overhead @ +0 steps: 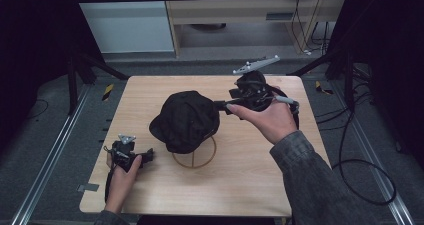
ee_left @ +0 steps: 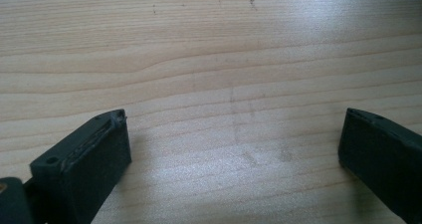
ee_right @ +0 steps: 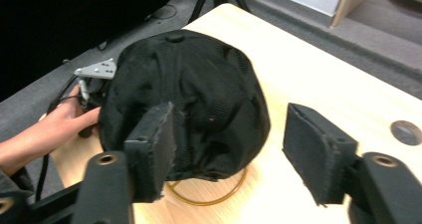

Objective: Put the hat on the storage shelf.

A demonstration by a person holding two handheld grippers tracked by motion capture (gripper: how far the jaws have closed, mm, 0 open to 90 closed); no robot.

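Cap: a black cap (overhead: 187, 120) sits on a stand near the middle of the table, crown up, with the brim toward the table's left side. In the right gripper view the cap (ee_right: 194, 94) shows mesh-like fabric and a button on top.
Stand: a thin ring of golden wire (overhead: 197, 160) lies flat on the table under the cap; its near arc shows below the cap's edge. The same ring (ee_right: 211, 196) shows in the right gripper view beneath the cap. How the stand rises inside the cap is hidden.
Right gripper: the right gripper (overhead: 225, 106) is held in the person's right hand (overhead: 267, 117) just to the right of the cap, jaws pointing at the crown. In its own view the right gripper (ee_right: 226, 152) has its jaws spread wide, the cap between and beyond them, nothing pinched. Whether a jaw touches the fabric cannot be told.
Left gripper: the left gripper (overhead: 147, 156) is low at the table's near left, in the left hand (overhead: 122, 177), apart from the cap. Its own view has the left gripper (ee_left: 234, 144) with jaws spread wide over bare wood.
Table: light wood table (overhead: 250, 185), grain and faint scuffs visible.
Surroundings: dark frame and grey floor around the table.
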